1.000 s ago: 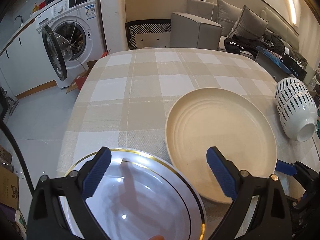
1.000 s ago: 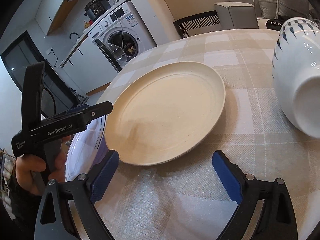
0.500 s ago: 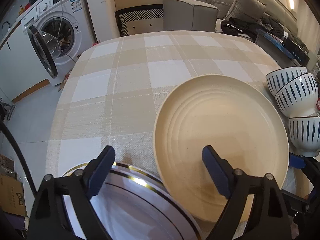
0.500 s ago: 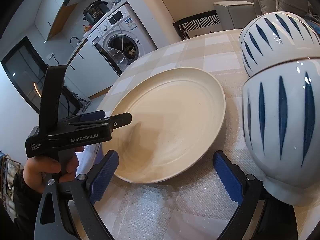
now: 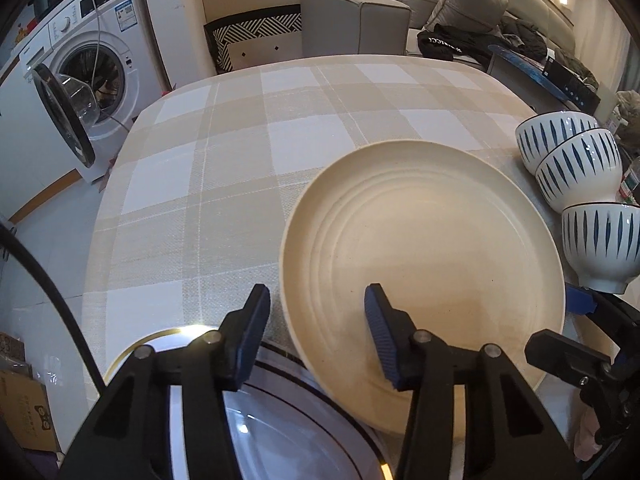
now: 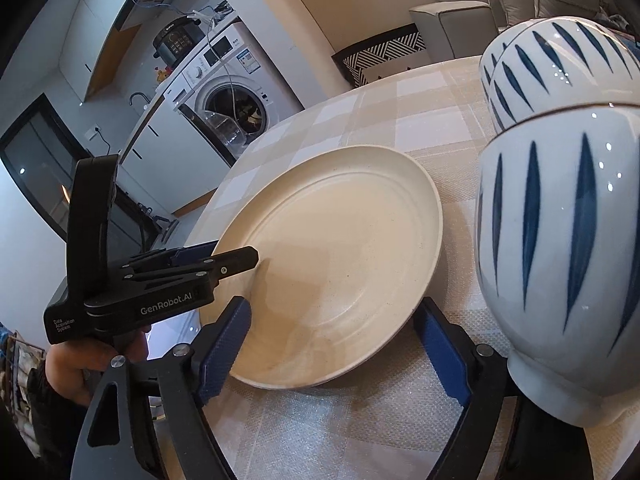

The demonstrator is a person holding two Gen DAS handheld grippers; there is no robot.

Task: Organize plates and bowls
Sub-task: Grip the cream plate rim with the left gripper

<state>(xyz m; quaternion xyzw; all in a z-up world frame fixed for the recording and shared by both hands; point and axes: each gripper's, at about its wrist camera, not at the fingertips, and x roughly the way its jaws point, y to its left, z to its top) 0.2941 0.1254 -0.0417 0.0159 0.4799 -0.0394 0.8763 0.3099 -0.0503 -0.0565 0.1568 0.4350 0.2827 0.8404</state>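
Cream plate lies flat on the checked cloth of the worktop, its near-left rim lapping over the edge of a white plate with a gold rim at the worktop's near corner. The left gripper straddles that rim of the cream plate: one blue pad sits over the plate's inner surface, the other outside it above the cloth. Its jaws have just been closing and now stand about half apart, with the rim between them but neither pad visibly pressing on it. To the right of the cream plate stand blue-striped white bowls, one upright bowl nearest and two more leaning together behind it. The right gripper stands wide, its pads spanning the near edge of the cream plate; its jaws have just narrowed a little. The nearest bowl stands just beside its right pad; whether they touch cannot be told. A hand grips the left gripper's handle.
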